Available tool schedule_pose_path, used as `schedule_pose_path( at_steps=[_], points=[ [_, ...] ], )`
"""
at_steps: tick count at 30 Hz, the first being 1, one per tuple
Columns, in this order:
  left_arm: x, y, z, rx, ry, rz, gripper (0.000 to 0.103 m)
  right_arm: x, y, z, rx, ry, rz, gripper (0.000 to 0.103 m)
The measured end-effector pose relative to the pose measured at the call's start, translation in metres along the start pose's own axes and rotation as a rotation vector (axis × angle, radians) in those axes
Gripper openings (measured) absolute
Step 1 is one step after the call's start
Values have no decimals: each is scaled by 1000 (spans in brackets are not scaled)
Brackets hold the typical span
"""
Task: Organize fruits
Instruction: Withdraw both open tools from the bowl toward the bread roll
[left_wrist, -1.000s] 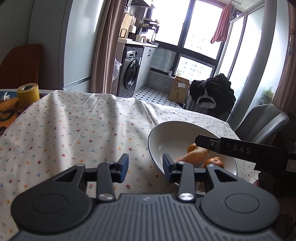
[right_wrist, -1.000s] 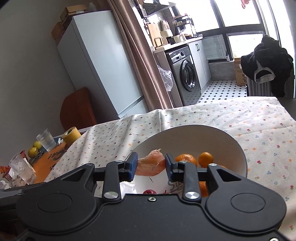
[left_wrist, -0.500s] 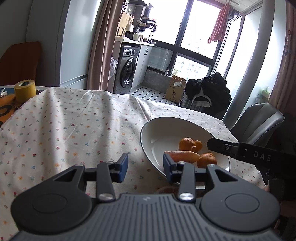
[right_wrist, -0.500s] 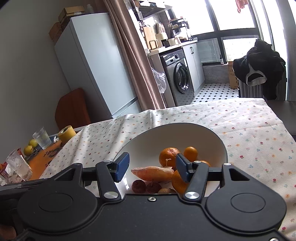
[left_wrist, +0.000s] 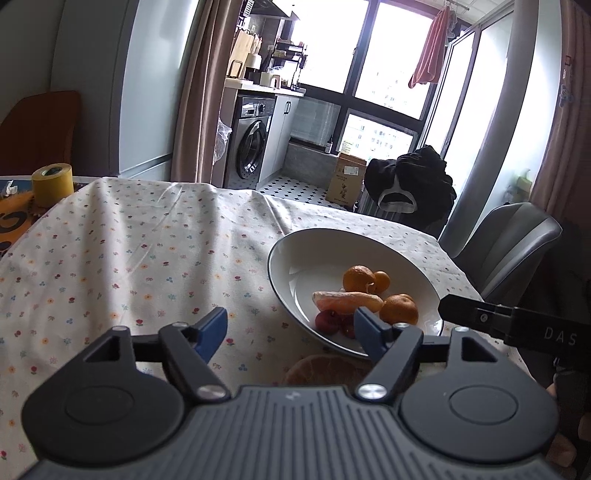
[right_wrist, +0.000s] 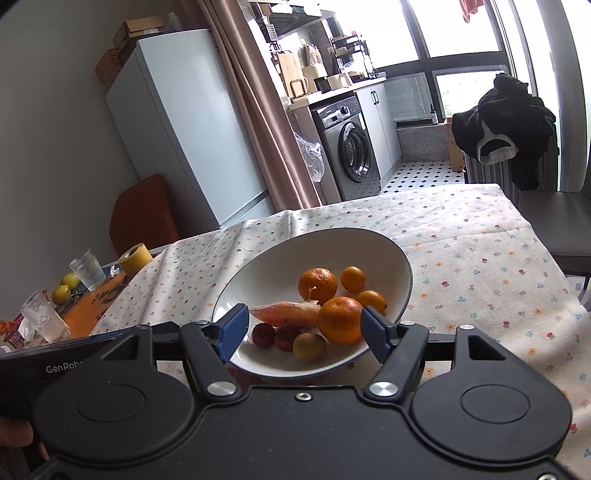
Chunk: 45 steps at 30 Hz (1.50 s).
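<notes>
A white bowl sits on the flowered tablecloth. It holds several oranges, a pale orange sweet potato, two small dark red fruits and a small brownish fruit. My right gripper is open and empty, held above the bowl's near rim. My left gripper is open and empty, low over the cloth at the bowl's left near edge. A brown round object lies on the cloth just under the left gripper, mostly hidden.
A yellow tape roll, two glasses and yellow-green fruits stand on an orange mat at the far left. A grey chair stands at the table's right side.
My right gripper opened and let the sweet potato drop into the bowl, then drew back. My left gripper opened wider and also pulled back and up.
</notes>
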<state>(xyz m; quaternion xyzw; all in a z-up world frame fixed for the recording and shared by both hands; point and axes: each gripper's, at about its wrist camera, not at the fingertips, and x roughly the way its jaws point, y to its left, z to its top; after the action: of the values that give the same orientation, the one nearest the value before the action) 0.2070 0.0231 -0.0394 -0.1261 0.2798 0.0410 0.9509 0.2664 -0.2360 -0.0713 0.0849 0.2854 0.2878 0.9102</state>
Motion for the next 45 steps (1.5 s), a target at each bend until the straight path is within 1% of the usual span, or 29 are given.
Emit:
schedule_pose_path(
  at_steps=[4,6,12,15,19,21,25,31,37,45],
  points=[
    [-5,-2,-4,12,-6,0,82,-11,1,-4,-5,-8,6,78],
    [-7,-3,-6,19,-5,-4,84,-15,1,-6,-8,-9,7,84],
    [-13,-4,-13,28,8,-11,92,-26,5,-14,-26,-15,10,95],
    [-16,-4,-17,35,13,-9,93,-31,5,-18,-23,-19,18,98],
    [-21,-1,-23,14,14,1,96,-34,4,-24,-20,-13,19,100],
    [-24,0,-26,3,14,7,96,-36,4,-27,-18,-7,10,102],
    [-32,5,-29,-15,25,2,97,-46,4,-32,-5,-3,26,103],
    [-42,5,-33,9,18,8,98,-56,8,-38,-34,2,25,103],
    [-43,3,-36,16,26,-9,98,-58,10,-45,-56,16,15,103],
    [-44,-2,-43,40,67,-35,98,-63,13,-52,-70,28,30,103]
  ],
)
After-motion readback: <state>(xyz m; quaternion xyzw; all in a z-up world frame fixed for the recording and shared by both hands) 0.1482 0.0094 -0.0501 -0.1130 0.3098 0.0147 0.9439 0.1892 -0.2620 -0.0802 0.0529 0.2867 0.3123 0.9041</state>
